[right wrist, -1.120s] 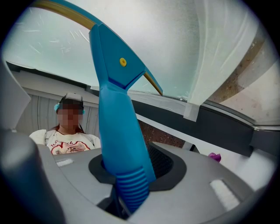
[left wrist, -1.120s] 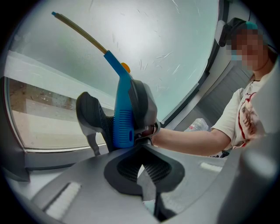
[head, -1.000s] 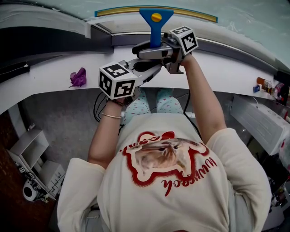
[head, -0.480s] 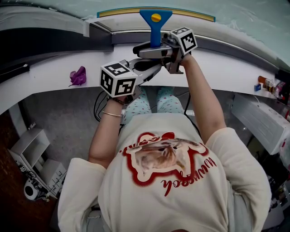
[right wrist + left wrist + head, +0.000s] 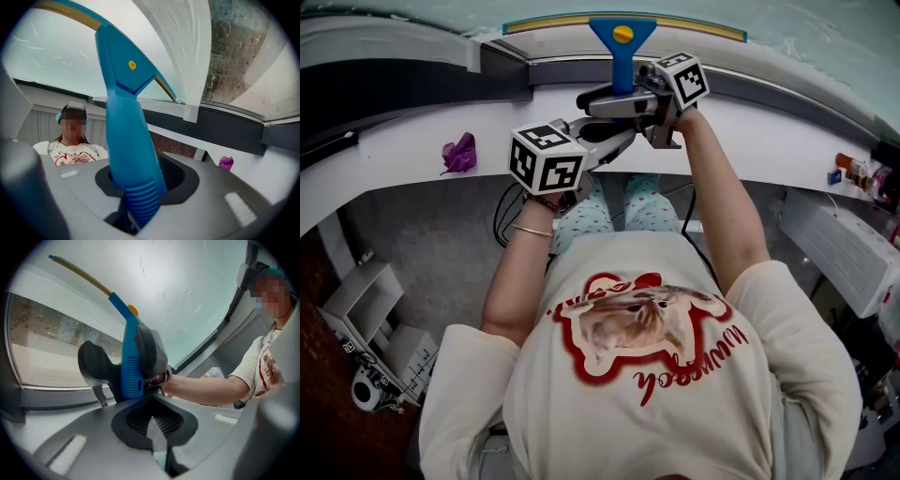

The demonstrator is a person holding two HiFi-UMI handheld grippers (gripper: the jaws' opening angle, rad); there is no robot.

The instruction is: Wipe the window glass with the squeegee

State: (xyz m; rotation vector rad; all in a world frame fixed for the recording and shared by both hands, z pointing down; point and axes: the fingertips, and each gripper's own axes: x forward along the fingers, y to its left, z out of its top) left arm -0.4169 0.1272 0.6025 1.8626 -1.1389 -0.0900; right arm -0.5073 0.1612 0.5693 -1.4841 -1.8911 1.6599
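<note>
Left gripper (image 5: 153, 425) edged forward, jaws together; right gripper (image 5: 136, 187) clamps squeegee (image 5: 124, 126), handle toward glass (image 5: 187, 287).

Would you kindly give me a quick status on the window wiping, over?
Right gripper shut on squeegee. Left gripper shut, empty, beside it. Blade up at window glass. Purple cloth on sill, well aside.

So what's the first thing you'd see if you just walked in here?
The bright blue squeegee stands out most, held up at the window glass by the right tongs. Next comes the black-and-white marker cube on the left tongs, just below it in the head view. A small purple thing lies on the white sill, off to the left.
</note>
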